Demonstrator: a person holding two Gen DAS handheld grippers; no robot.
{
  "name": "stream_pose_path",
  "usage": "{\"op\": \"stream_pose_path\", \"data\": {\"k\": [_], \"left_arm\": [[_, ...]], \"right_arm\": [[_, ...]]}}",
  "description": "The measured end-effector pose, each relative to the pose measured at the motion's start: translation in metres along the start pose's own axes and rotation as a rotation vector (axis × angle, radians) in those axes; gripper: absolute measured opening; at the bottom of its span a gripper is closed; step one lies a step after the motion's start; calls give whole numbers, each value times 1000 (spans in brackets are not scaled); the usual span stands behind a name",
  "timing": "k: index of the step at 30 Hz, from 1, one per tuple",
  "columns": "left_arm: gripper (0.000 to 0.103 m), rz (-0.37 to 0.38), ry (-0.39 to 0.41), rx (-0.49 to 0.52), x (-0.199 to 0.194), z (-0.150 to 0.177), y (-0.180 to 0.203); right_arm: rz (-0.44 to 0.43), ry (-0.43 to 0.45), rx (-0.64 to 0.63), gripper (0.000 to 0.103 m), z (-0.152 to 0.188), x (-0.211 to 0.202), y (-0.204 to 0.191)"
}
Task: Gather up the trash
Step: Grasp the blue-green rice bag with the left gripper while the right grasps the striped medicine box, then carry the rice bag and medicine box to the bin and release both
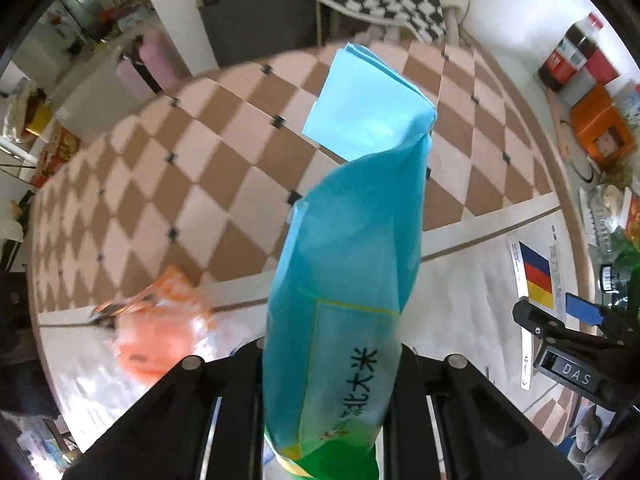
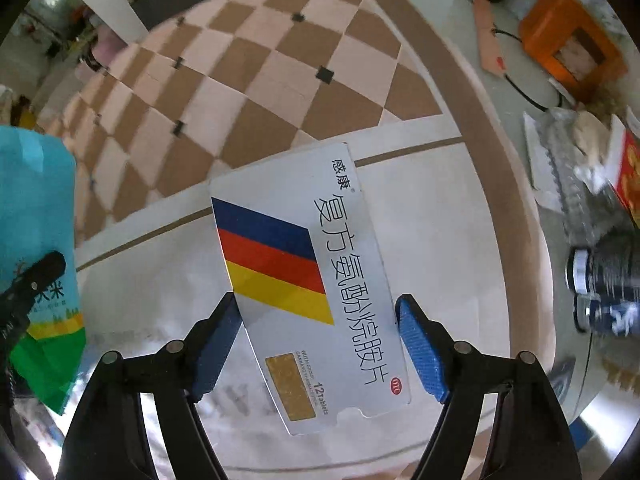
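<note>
My left gripper point(image 1: 328, 364) is shut on a blue and green rice bag point(image 1: 352, 216) and holds it up above the floor; the bag also shows at the left of the right wrist view point(image 2: 36, 216). My right gripper point(image 2: 318, 332) is open, its blue pads point(image 2: 420, 344) on either side of a flat white medicine box point(image 2: 308, 280) with blue, red and yellow stripes that lies on the pale floor. The box also shows in the left wrist view point(image 1: 528, 280), beside my right gripper point(image 1: 560, 320).
An orange plastic wrapper point(image 1: 156, 324) lies on the floor at left. An orange box point(image 2: 572, 44), cola bottles point(image 1: 568, 56), dark cans point(image 2: 604, 292) and mixed clutter point(image 2: 580, 168) line the right side. A checkered floor point(image 2: 248, 72) stretches ahead to a dark cabinet point(image 1: 256, 20).
</note>
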State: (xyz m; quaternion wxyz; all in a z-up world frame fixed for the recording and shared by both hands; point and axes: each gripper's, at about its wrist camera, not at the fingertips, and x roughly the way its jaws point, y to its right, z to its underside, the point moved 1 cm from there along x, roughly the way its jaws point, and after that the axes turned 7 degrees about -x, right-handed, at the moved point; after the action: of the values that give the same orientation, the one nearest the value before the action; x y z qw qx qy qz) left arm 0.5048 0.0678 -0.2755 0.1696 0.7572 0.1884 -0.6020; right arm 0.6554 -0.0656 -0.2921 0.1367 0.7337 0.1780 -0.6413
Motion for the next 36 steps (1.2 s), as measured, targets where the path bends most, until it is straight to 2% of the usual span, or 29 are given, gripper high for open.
{"op": "stream_pose_path", "data": {"k": [3, 7, 9, 15, 19, 21, 25, 26, 30, 33, 36], "left_arm": [[12, -2, 55, -16, -33, 21, -12], [12, -6, 125, -29, -70, 56, -54], [11, -5, 150, -32, -80, 71, -62], [11, 16, 222, -64, -123, 142, -109], [11, 30, 246, -73, -150, 218, -153], [11, 36, 243, -75, -159, 254, -173], [12, 83, 170, -98, -155, 331, -217], [12, 96, 142, -105, -150, 351, -227], [12, 125, 25, -130, -125, 412, -248], [12, 144, -79, -146, -91, 457, -258], [14, 171, -229, -182, -29, 498, -264]], "right_arm": [[-18, 53, 10, 80, 19, -26, -13], [-48, 114, 14, 80, 56, -63, -19], [-65, 141, 9, 80, 88, -82, -23], [-141, 203, -16, 80, 189, -126, -65], [-183, 241, -19, 79, 263, -144, -105], [-220, 231, -15, 79, 310, -146, -126], [-262, 169, 5, 79, 400, -137, -159], [-282, 134, 17, 79, 429, -129, -167], [-311, 14, 38, 79, 505, -98, -186], [-303, -73, 50, 79, 554, -65, -194], [-283, -149, 55, 79, 588, -24, -196]]}}
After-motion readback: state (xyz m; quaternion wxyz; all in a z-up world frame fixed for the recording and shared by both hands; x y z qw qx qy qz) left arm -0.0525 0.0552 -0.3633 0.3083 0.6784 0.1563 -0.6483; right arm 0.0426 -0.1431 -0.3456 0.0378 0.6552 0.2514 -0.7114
